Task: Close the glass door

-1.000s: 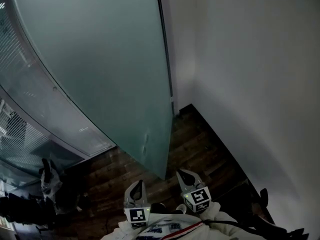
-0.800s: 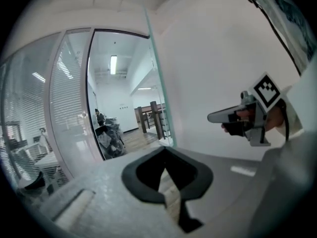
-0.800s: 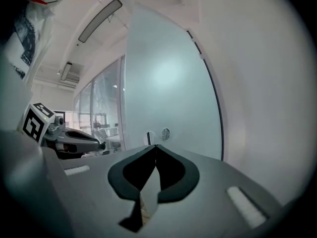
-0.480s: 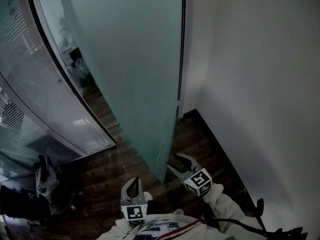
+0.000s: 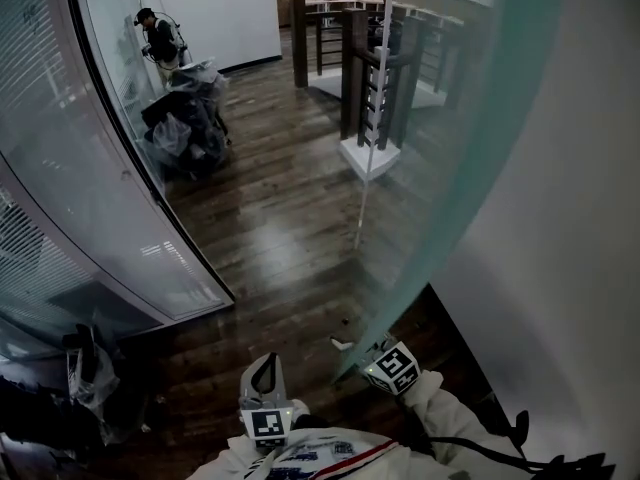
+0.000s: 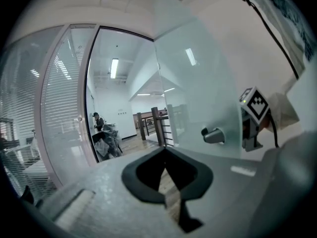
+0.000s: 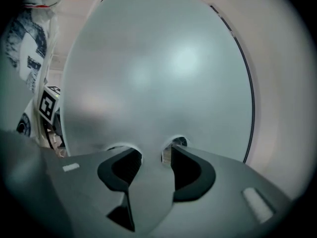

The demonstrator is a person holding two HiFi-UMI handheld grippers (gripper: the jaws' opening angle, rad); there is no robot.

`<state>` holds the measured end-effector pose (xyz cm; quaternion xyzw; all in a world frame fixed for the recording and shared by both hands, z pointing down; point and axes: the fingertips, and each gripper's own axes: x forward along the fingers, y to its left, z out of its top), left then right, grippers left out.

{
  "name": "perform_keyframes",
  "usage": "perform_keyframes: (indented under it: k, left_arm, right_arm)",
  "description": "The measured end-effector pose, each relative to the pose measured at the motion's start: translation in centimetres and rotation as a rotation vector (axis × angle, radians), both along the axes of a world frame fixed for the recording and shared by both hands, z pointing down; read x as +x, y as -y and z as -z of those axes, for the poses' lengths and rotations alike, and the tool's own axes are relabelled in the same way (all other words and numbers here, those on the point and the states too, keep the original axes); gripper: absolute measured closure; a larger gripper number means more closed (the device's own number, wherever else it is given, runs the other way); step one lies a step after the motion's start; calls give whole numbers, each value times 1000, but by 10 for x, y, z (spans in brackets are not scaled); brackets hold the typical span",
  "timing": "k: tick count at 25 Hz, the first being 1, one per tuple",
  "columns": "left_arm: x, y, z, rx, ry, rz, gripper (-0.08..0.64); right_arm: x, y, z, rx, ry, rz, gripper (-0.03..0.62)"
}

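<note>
The frosted glass door (image 5: 470,168) stands swung wide to the right, near the white wall. Its free lower corner is by my right gripper (image 5: 352,353). In the right gripper view the pane (image 7: 158,83) fills the picture. My right gripper (image 7: 151,155) is opening, its jaws standing apart with the door's edge between them and the pads not pressing on it. A short grey stub (image 6: 213,134), seemingly the handle, sticks out of the door (image 6: 198,93). My left gripper (image 5: 265,368) hangs shut and empty to the left of the door, pointing through the doorway (image 6: 164,150).
A curved glass wall with blinds (image 5: 60,218) runs along the left. Beyond the doorway lies dark wooden floor (image 5: 280,218), with a pile of bags (image 5: 185,118), a person (image 5: 155,33) and a wooden railing (image 5: 365,68). A bag (image 5: 90,373) sits at my lower left.
The door has swung from across the doorway round to the right, uncovering the room beyond. My right gripper went from shut to open and moved along with the door's edge.
</note>
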<state>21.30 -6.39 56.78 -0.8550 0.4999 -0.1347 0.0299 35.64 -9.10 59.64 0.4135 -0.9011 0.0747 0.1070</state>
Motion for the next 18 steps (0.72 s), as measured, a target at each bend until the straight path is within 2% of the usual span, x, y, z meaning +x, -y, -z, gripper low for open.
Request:
perform_keyframes:
  k: [6,10,18]
  left_arm:
    - [-12,14,-9,-4,8,21,558]
    - [-18,24,-13,-3,9,24,558]
    - [-28,46,-10,-5,-14,6,558]
  right_arm:
    - [-1,-1,-11,-25,41,54,428]
    - [-4,2,-9,-13,84,40,447]
    - [-29,21,-8,-8,84,-8,451]
